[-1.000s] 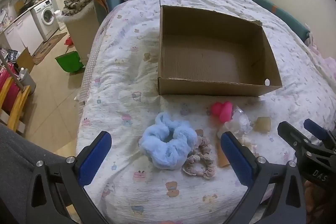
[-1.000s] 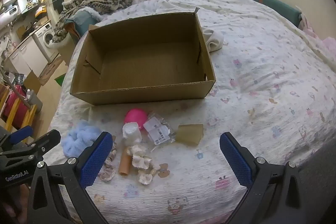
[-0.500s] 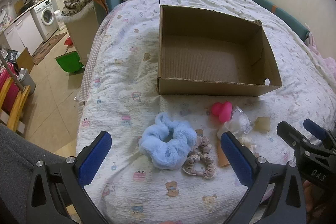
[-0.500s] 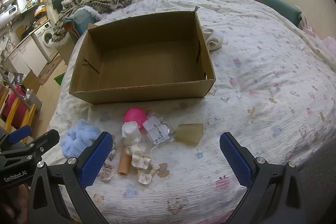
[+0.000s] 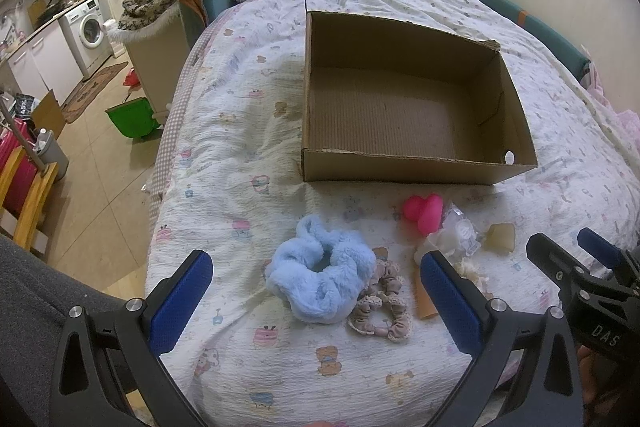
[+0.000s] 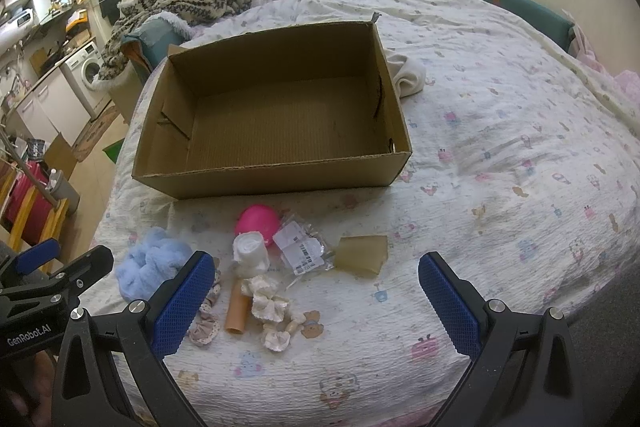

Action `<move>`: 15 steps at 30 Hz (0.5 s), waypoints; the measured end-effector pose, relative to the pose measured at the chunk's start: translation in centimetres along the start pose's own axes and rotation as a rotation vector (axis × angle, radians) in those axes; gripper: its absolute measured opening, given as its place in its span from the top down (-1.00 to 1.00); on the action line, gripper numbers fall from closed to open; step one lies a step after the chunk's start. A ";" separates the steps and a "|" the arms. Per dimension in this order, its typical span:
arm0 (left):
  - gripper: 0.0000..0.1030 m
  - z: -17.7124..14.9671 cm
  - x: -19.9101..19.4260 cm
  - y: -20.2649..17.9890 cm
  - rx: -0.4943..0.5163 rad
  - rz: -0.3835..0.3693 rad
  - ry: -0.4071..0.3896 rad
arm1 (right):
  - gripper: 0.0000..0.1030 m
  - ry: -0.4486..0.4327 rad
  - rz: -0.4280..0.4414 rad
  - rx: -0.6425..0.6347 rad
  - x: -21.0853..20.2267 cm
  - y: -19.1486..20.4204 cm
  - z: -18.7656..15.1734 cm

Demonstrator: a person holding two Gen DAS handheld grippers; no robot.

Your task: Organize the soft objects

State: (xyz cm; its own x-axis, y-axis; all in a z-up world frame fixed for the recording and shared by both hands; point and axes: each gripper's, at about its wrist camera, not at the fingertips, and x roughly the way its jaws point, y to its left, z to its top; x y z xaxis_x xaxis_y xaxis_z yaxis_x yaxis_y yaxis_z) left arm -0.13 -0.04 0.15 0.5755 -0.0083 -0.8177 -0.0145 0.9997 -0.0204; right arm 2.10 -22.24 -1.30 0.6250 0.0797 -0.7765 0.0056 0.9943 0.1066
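On the bed [image 5: 224, 155], left wrist view: the left gripper [image 5: 316, 291] hangs with its jaws spread wide and nothing between them. A fluffy blue scrunchie [image 5: 320, 277] lies directly ahead, framed by the two blue pads but not touched. Just right of it, touching its edge, rests a beige lace scrunchie [image 5: 380, 303]. Farther right sit a tan tube [image 5: 423, 301], partly hidden by the right pad, a pink round object [image 5: 424, 213], a clear packet [image 5: 462, 233] and a tan flat piece [image 5: 500, 237]. An open cardboard box [image 5: 408, 169] stands beyond the cluster, its near wall facing the gripper, with bare quilt between wall and objects. The bed's left edge drops to the floor [image 5: 92, 195] near the left pad. The right gripper [image 5: 576, 259] shows at the right margin.

Over the same bed [image 6: 500, 155], right wrist view: the right gripper [image 6: 316, 291] is likewise wide open and empty. Between its pads lie the tan tube [image 6: 236, 309], a cream frilled scrunchie [image 6: 270, 307], a white roll [image 6: 251, 251], the pink round object [image 6: 256, 221], the clear packet [image 6: 302, 247] and the tan flat piece [image 6: 362, 253]. The blue scrunchie [image 6: 148, 267] sits left of the left pad, and the beige lace scrunchie [image 6: 206, 323] lies partly hidden behind that pad. The cardboard box [image 6: 280, 179] stands just behind the cluster. Open quilt extends to the right. The left gripper [image 6: 60, 263] appears at the left margin, jaws apart.
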 end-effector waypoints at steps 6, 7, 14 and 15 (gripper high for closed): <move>-1.00 0.0 0.0 0.1 -0.001 -0.002 -0.001 | -1.00 0.000 -0.001 0.002 -0.1 0.0 0.1; -1.00 0.0 -0.1 0.1 -0.001 -0.003 -0.001 | -1.00 0.000 -0.001 0.001 -0.1 0.1 0.0; -1.00 0.1 -0.2 0.3 -0.006 -0.008 0.003 | -1.00 -0.001 -0.002 0.001 0.2 -0.1 -0.1; -1.00 0.1 -0.3 0.3 -0.007 -0.010 0.002 | -1.00 0.000 -0.002 0.000 0.2 -0.1 -0.1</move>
State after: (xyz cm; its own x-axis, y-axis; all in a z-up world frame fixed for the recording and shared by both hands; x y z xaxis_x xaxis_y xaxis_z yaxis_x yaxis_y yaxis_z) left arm -0.22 0.30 0.46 0.5739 -0.0181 -0.8187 -0.0146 0.9994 -0.0323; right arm 2.16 -22.27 -1.50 0.6253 0.0776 -0.7765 0.0072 0.9944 0.1051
